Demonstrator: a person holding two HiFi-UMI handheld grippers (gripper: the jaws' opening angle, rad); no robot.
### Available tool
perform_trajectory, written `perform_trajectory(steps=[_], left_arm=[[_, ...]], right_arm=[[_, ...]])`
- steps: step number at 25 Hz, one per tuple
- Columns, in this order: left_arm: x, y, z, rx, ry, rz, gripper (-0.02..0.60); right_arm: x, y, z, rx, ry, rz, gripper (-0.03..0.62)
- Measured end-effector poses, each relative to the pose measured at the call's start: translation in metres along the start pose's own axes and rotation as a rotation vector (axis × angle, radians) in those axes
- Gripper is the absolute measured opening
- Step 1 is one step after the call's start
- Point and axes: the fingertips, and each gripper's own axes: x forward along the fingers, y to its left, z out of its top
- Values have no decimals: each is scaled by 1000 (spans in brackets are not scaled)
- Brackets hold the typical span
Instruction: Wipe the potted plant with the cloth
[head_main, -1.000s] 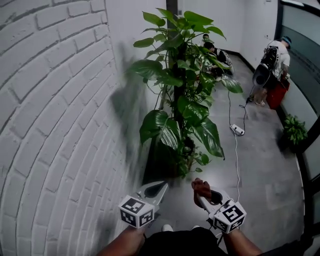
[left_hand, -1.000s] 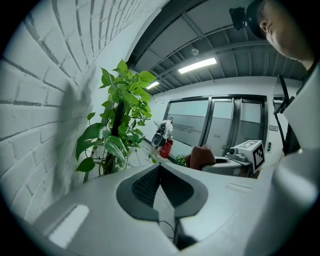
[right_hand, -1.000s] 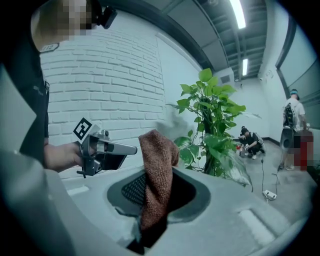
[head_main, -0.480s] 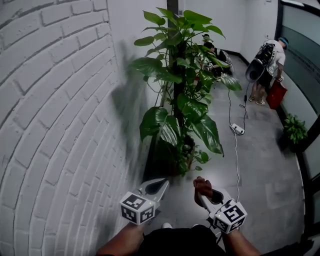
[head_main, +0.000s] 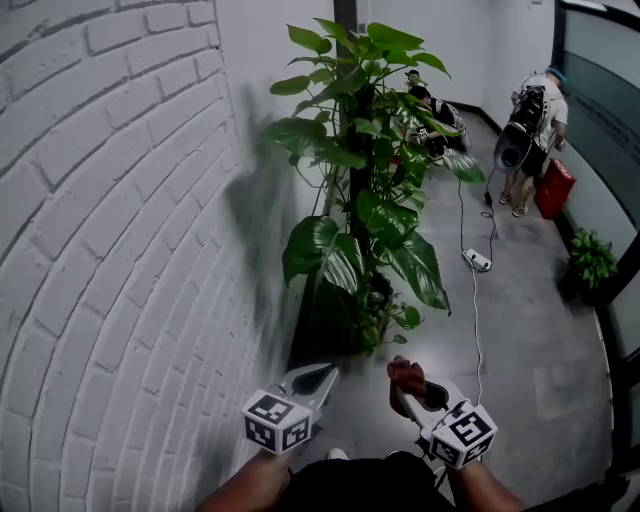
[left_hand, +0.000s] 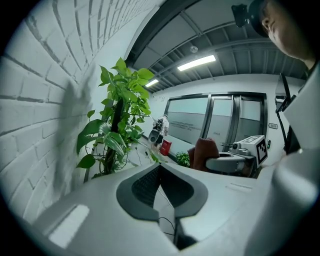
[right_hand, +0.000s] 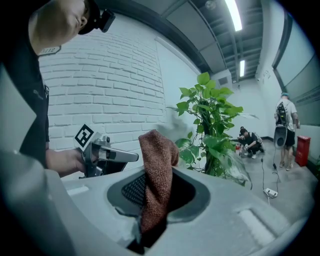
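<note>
The potted plant (head_main: 365, 190) is tall, with broad green leaves, and stands in a dark planter (head_main: 320, 335) against the white wall. Both grippers hang short of it, low in the head view, and neither touches a leaf. My right gripper (head_main: 402, 388) is shut on a reddish-brown cloth (head_main: 405, 373). In the right gripper view the cloth (right_hand: 156, 160) sticks up from between the jaws, with the plant (right_hand: 212, 122) beyond. My left gripper (head_main: 322, 375) is shut with nothing in it. In the left gripper view the plant (left_hand: 116, 125) stands ahead on the left.
A white brick wall (head_main: 110, 230) runs along the left. On the grey floor lie a power strip (head_main: 476, 260) and its cable. A person with a backpack (head_main: 528, 125) stands far right, beside a red bag (head_main: 553, 188). Another person crouches behind the plant. A small plant (head_main: 590, 262) is at right.
Both grippers have stayed almost where they were. The standing person at the far right has shifted and turned a little.
</note>
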Motion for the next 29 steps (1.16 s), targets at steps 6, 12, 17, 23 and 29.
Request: perform_trajectory(steps=[6,12,17,23,29], left_arm=[[-6,2,6,12,-16,8,17],[-7,4,11,21,-22,6,17],[-9,12,20,25,-40,24,17],[-8,15,15,13,-34,29,17],[-8,17,15,9,-38,34,17]], right_arm=[[3,-2,2,14,-6,-6,66],[7,-1,0,10,-4,-4,66],[8,-5,2,5,-6,-9,64],[10,-6,-2,17,4,-11,64],[11,-6,-5,22,13,-11,64]])
